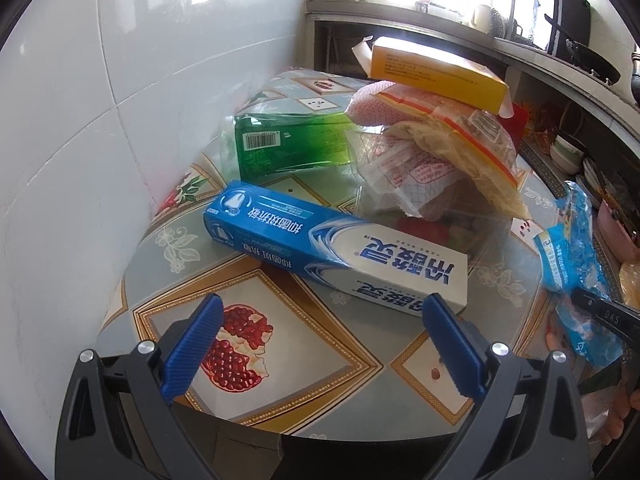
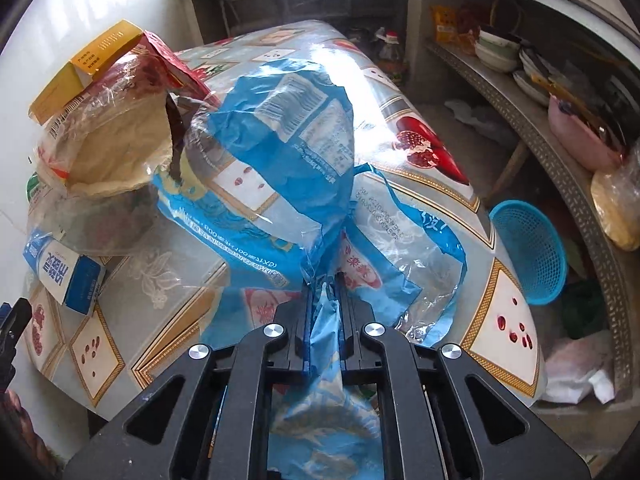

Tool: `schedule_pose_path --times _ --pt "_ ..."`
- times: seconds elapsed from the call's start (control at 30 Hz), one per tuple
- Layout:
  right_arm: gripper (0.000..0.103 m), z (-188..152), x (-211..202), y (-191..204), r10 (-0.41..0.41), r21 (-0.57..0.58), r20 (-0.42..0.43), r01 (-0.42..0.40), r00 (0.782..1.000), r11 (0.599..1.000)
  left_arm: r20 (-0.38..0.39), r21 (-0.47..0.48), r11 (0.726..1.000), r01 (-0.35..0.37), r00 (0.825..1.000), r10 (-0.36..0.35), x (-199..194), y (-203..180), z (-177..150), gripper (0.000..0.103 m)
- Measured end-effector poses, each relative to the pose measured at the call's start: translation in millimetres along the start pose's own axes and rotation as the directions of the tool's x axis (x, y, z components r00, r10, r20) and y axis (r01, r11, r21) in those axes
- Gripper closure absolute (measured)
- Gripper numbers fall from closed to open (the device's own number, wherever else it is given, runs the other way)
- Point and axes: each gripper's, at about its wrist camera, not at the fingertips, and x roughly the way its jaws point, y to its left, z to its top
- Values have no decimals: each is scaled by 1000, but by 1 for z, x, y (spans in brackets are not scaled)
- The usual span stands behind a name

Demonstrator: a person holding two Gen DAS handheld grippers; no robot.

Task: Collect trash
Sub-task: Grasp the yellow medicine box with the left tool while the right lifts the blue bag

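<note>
My right gripper point(image 2: 324, 280) is shut on a crumpled blue and clear plastic bag point(image 2: 288, 148), which bunches between its pads and rises in front of the lens; the same blue bag point(image 1: 572, 256) shows at the right edge of the left wrist view. My left gripper point(image 1: 320, 308) hangs open over the round table point(image 1: 280, 332), just short of a blue and white toothpaste box point(image 1: 332, 248). Behind that box lie a green box point(image 1: 288, 144), a heap of clear and red-printed wrappers point(image 1: 432, 152) and a yellow box point(image 1: 436, 72) on top of the heap.
The table carries a glass-covered cloth with pomegranate prints and stands against a white tiled wall point(image 1: 100, 120). A blue plastic basket point(image 2: 528, 252) sits on the floor to the right. Shelves with bowls point(image 2: 500, 52) and a pink tub point(image 2: 580, 136) run along the right side.
</note>
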Motion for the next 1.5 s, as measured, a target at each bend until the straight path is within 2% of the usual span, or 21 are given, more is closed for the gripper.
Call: schedule_pose_path --times 0.1,0.2,0.33,0.43,0.5,0.57,0.63,0.7,0.77,0.87,0.9,0.97,1.0,1.1,1.13,1.2,1.27,1.37,1.5 --pt "98 5 -6 -4 37 -2 26 -37 999 999 35 -11 997 82 996 -82 -3 8 1 6" --pt "98 10 -15 -4 59 -19 60 -58 996 998 104 -27 987 159 982 -155 -8 18 5 6" --pt "98 23 -18 -14 84 -28 91 -81 992 996 196 -22 986 168 967 -160 -17 24 28 6" --pt "98 27 -22 -16 107 -38 114 -104 988 994 264 24 974 224 939 -222 -28 25 58 6" --pt "98 29 -24 -17 121 -48 127 -116 984 992 304 75 956 284 906 -293 -35 24 83 6" --pt "98 33 -23 -20 136 -55 136 -129 981 990 335 149 928 342 866 -372 -42 19 106 6" --pt "98 36 -21 -23 147 -56 139 -141 979 988 336 276 879 389 818 -468 -45 8 130 6" --pt "98 38 -19 -26 161 -51 139 -156 977 986 283 404 801 441 773 -568 -42 -7 153 6" --pt "98 37 -17 -28 174 -49 137 -169 975 984 198 487 723 491 744 -638 -31 -20 173 6" --pt "98 36 -14 -33 189 -47 136 -185 973 982 64 567 654 501 764 -642 -4 -43 200 6" --pt "98 36 -12 -34 195 -44 135 -191 971 981 21 597 629 497 775 -632 6 -51 207 6" --pt "98 37 -8 -38 206 -36 131 -203 970 978 -50 633 603 485 803 -594 29 -61 216 6" --pt "98 37 -7 -40 211 -34 129 -209 969 977 -111 649 576 498 810 -575 40 -68 220 6" --pt "98 39 -3 -44 224 -30 123 -222 967 975 -266 690 489 533 816 -514 63 -80 221 6" --pt "98 39 -2 -45 229 -30 121 -227 966 973 -299 713 458 531 821 -487 66 -83 218 6" --pt "98 39 1 -47 238 -31 118 -236 964 971 -330 771 399 496 848 -414 72 -91 212 6" --pt "98 39 4 -49 247 -32 112 -245 963 969 -333 817 355 455 874 -353 75 -93 206 6" --pt "98 40 9 -49 260 -26 103 -259 960 965 -342 846 320 426 895 -286 83 -101 204 6" --pt "98 41 12 -50 278 -19 102 -278 955 960 -363 846 306 437 892 -270 81 -101 206 6"
